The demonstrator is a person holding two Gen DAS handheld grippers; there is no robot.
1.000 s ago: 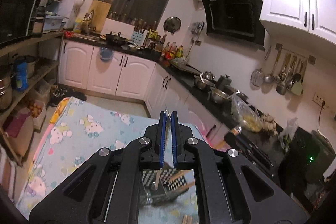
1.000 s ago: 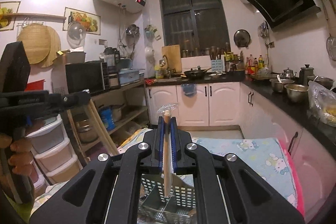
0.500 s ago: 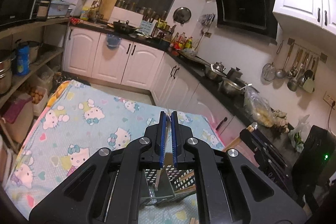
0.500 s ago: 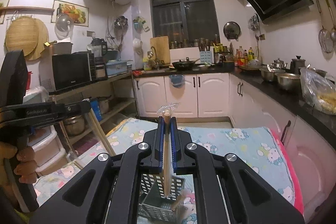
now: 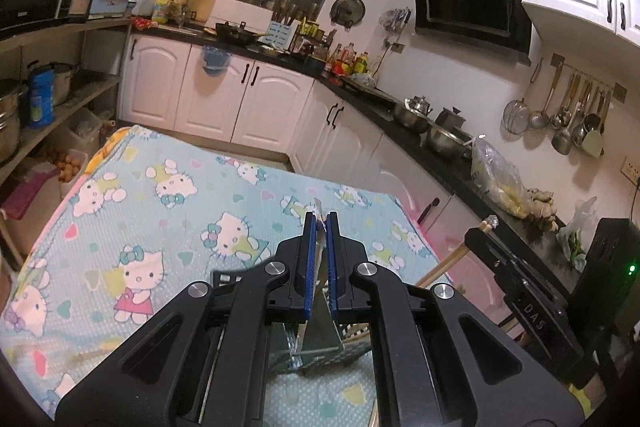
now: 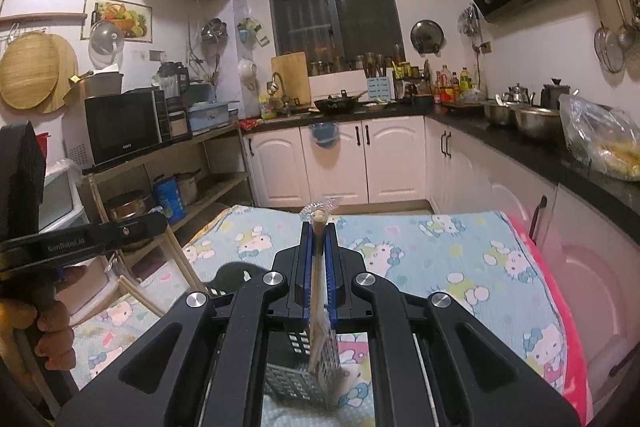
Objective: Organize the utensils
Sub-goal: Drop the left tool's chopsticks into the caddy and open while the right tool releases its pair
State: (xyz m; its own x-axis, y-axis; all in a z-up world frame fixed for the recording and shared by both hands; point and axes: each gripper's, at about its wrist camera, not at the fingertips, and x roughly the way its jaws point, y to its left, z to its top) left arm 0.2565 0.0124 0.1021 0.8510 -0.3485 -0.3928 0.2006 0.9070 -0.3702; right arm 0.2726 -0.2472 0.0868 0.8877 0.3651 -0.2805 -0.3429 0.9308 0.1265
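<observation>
Left to right. Left gripper: jaws clenched on a clear-wrapped pair of chopsticks, wrapper tip poking out past the blue pads; in the right wrist view the same pair hangs slanted down below the left gripper body, with a hand on its grip at the far left. Under both grippers sits a perforated metal caddy on the table, which wears a cartoon-cat cloth; in the left wrist view the caddy shows between the arms, and whether the left pair's lower end is inside it I cannot tell. Right gripper: jaws clamped on a second wrapped chopstick pair, held roughly upright, lower end down inside the caddy, slightly blurred. In the left wrist view that pair shows at the right, slanting down from the right gripper. Beyond the table: white cabinets, dark counter with pots.
</observation>
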